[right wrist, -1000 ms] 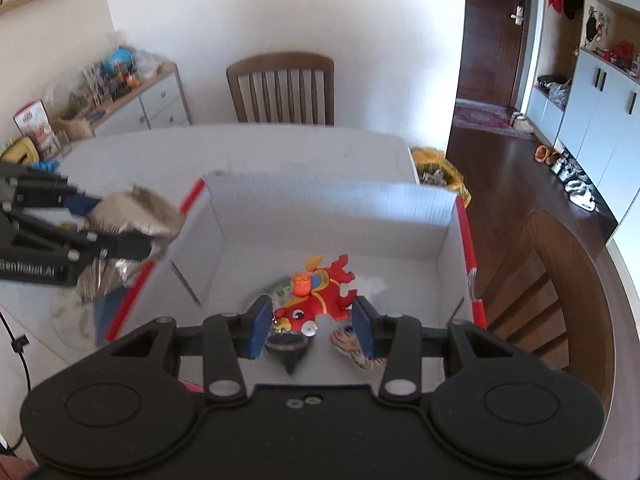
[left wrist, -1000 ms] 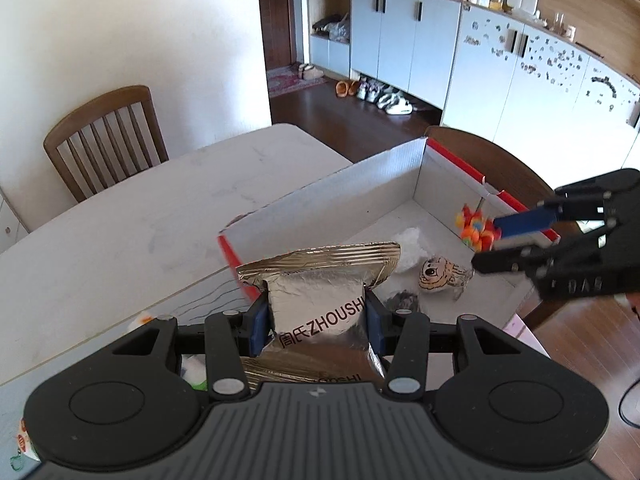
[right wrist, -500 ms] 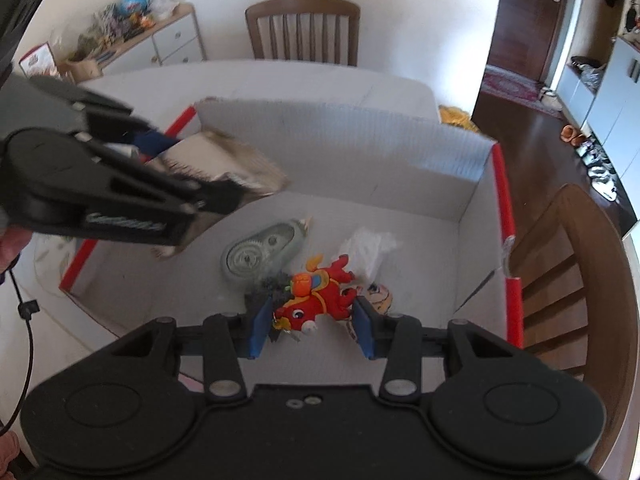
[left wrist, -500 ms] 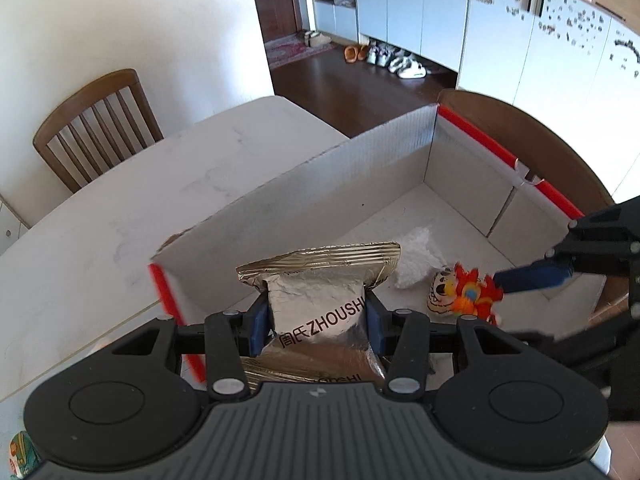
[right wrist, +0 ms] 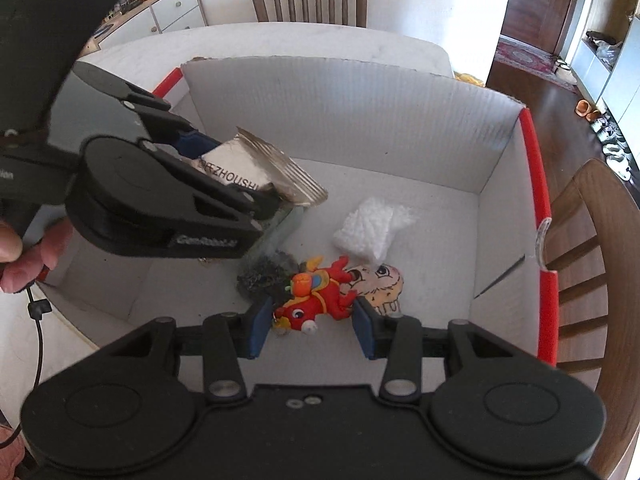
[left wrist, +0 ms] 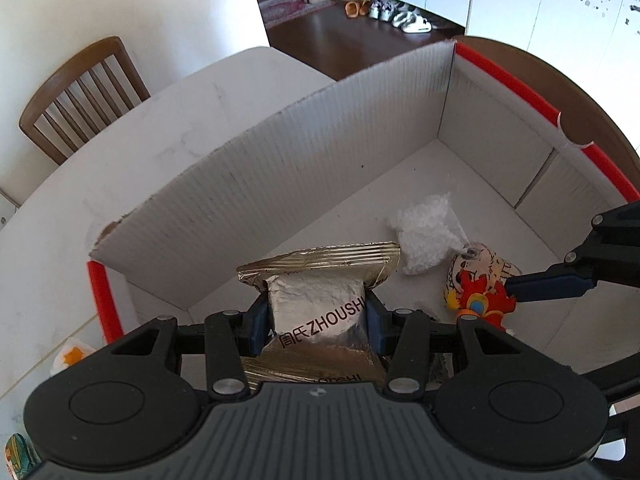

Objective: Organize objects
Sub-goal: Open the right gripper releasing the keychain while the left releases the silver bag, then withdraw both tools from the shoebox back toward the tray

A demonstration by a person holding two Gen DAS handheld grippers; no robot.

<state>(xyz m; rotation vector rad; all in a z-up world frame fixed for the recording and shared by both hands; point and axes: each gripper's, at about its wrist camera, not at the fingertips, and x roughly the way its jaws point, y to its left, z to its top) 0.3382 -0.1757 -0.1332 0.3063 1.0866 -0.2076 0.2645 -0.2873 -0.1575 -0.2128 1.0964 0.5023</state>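
left hand-held gripper (left wrist: 316, 316): pads are pinching a silver foil packet (left wrist: 320, 300) across its width; packet is sticking out fwd past the fingertips, crimped end leading.
foil packet, where: hanging over the left half of the white box (left wrist: 320, 152), inside the walls, not resting on the floor yet as far as I can tell. In the right wrist view the packet (right wrist: 256, 172) is sitting higher than the loose stuff below.
packet long axis: running along the gripper's pointing line, aimed down + toward the far wall.
box floor under it: dark crumpled item (right wrist: 264, 276) is lying just below/near the packet's path; white plastic bag (left wrist: 424, 236) is lying to its right, apart.
right hand-held gripper (right wrist: 312, 320): pads are squeezing a red toy (right wrist: 316, 300) betw. them, toy's long axis going roughly across the jaws, head at the left pad.
red toy, where: hanging low over the box's right-centre floor, right above or touching a flat cartoon-face piece (right wrist: 376, 284); can't tell contact.
which is nearer: right gripper is looking closer to the floor than the left, judging by the right wrist view.
key relation: both loads are already within the box walls, drop spots directly beneath; left one's free floor is lying left of the dark item.
next (judgement): prob. lowering a bit more, then letting go; risk is the packet landing on the dark item.
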